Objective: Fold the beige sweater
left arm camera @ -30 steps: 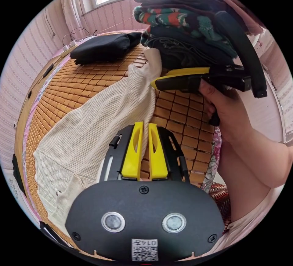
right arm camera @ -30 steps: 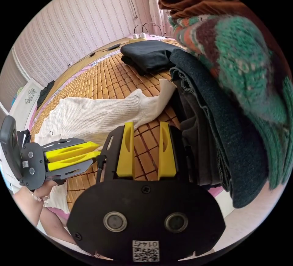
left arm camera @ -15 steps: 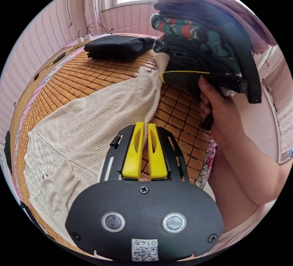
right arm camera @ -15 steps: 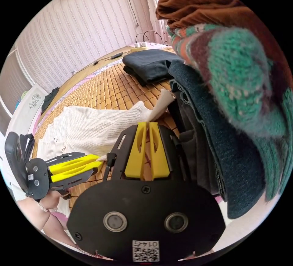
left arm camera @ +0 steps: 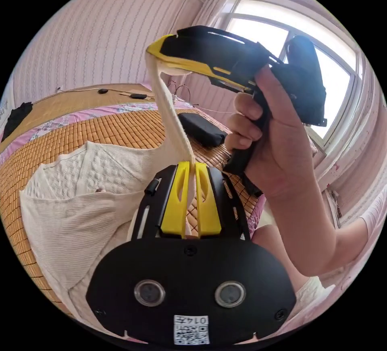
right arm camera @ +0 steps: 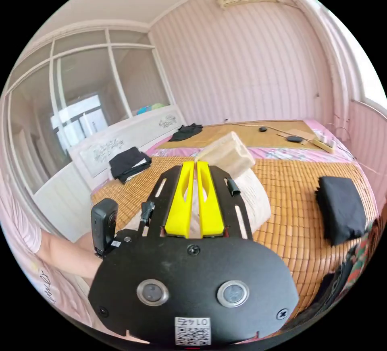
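The bed's bamboo mat (left arm camera: 80, 133) spread wide under me, and the beige sweater (left arm camera: 76, 214) lay across it toward the near edge, body flat, one sleeve pulled up off the surface. In the right gripper view the mat (right arm camera: 290, 190) ran out to a folded black garment (right arm camera: 340, 210) close to its right-hand edge, well apart from the sweater (right arm camera: 250, 198); another dark garment (right arm camera: 129, 163) sat by the white headboard, and a pile of clothes (right arm camera: 354, 262) crowded the near right corner.

I saw that sleeve (left arm camera: 169, 113) stretched taut as a narrow band between my two tools. My left gripper (left arm camera: 191, 169) had its yellow jaws nearly together, only a thin gap between them, and the sleeve ran straight into that gap, so both jaws were pinching it. Up above, my right gripper (left arm camera: 155, 48) was raised in the person's hand (left arm camera: 278, 153), its jaws closed on the sleeve's far end.

From the right gripper (right arm camera: 196, 167) itself, the jaws stood almost touching, and the sleeve cuff (right arm camera: 227, 155) stuck out past their tips as a thick folded wad, clamped between them. The left gripper's body (right arm camera: 105, 222) showed low on the left there; I could not tell its jaws from that side.
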